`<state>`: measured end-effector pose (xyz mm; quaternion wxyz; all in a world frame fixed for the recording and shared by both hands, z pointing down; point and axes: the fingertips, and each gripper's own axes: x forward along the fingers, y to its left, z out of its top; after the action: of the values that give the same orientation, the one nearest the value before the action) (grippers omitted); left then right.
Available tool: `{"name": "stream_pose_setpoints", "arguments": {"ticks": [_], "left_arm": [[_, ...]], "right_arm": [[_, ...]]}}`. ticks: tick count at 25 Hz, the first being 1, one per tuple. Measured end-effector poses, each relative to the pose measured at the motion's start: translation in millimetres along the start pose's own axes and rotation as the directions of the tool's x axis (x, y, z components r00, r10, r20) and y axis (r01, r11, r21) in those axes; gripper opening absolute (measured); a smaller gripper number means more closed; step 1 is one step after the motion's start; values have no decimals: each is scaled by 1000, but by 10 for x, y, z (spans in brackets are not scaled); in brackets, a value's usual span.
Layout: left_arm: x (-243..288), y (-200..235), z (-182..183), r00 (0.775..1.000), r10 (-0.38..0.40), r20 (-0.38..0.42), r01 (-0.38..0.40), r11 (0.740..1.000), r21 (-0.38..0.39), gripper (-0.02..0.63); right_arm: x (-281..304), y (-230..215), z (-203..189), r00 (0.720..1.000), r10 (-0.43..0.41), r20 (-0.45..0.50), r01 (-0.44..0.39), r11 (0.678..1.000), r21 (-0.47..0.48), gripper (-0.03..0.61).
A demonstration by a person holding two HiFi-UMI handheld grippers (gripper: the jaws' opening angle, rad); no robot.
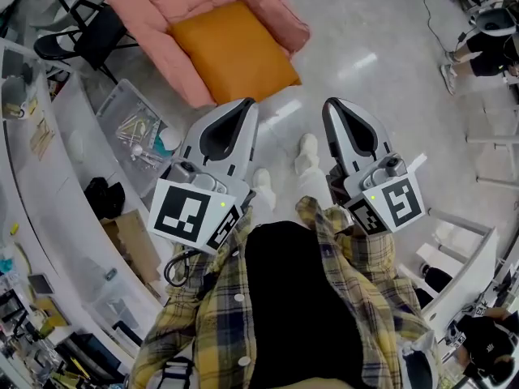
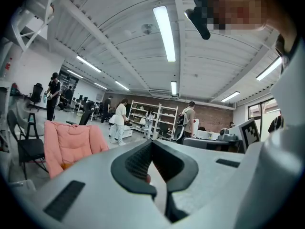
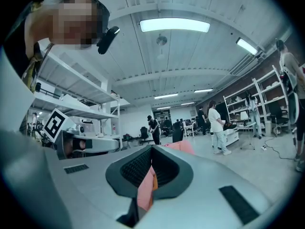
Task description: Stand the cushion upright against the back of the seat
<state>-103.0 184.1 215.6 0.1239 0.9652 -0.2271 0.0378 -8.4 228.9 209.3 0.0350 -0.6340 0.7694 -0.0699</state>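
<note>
While the person is holding both tools out level, the flat orange fabric cushion (image 1: 235, 51) is lying face-up on the seat of the low pink padded chair (image 1: 138, 2). It is sitting ahead of and below the left gripper (image 1: 246, 105), and ahead and off to the left of the right gripper (image 1: 331, 105), so the left one is standing nearer. The cushion's near edge is facing the tips, with the chair back rising beyond. Both grippers are showing jaws pressed together, gripping nothing and touching nothing.

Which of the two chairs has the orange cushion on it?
The pink padded chair; the orange cushion lies flat on its seat. The black folding chair beside it has none.
</note>
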Motion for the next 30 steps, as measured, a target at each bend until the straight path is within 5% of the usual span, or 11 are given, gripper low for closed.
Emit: {"name": "stream_pose_setpoints", "arguments": {"ticks": [10,17,30], "left_arm": [[715,164,75,997,71,4,-71,997,8,3],[1488,203,240,984,174,35,-174,985,6,3],[1784,194,213,896,442,28,-439,895,-75,3]], "right_arm": [[387,-704,57,998,64,7,-64,998,14,17],[744,-1431,217,983,184,0,-184,983,16,17],[1071,-1849,201,890,445,-95,-441,896,57,17]]}}
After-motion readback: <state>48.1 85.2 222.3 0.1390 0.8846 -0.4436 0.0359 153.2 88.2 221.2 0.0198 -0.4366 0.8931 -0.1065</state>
